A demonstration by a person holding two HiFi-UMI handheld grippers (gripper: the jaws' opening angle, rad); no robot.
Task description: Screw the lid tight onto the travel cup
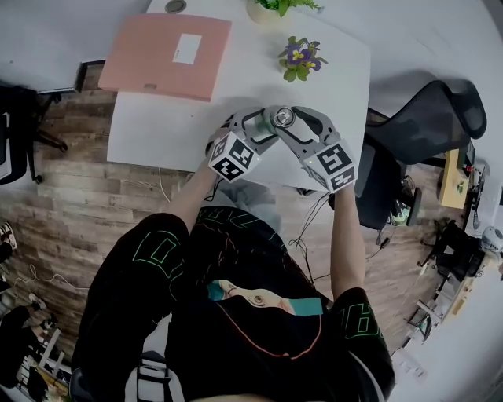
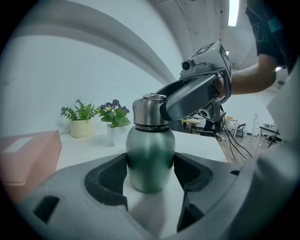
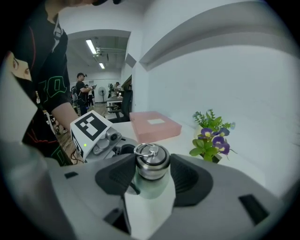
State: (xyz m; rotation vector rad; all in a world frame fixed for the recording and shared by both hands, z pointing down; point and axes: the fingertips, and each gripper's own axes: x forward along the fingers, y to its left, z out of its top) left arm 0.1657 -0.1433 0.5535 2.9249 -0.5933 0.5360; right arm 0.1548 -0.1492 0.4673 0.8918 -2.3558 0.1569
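A green metal travel cup [image 2: 150, 154] stands upright on the white table [image 1: 157, 129], close to its near edge. My left gripper [image 2: 151, 174] is shut on the cup's body, with both dark pads pressed against its sides. The silver lid [image 3: 151, 161], with a ring on top, sits on the cup's neck. My right gripper [image 3: 151, 174] comes in from the right and is shut on the lid [image 2: 146, 110], one pad on each side. In the head view both grippers [image 1: 271, 126] [image 1: 292, 118] meet around the cup [image 1: 281, 118].
A pink flat box [image 1: 167, 55] lies at the table's far left. A small pot of purple flowers [image 1: 301, 59] stands just behind the cup, and a second green plant [image 1: 283, 6] at the back edge. A black office chair [image 1: 424, 126] stands to the right of the table.
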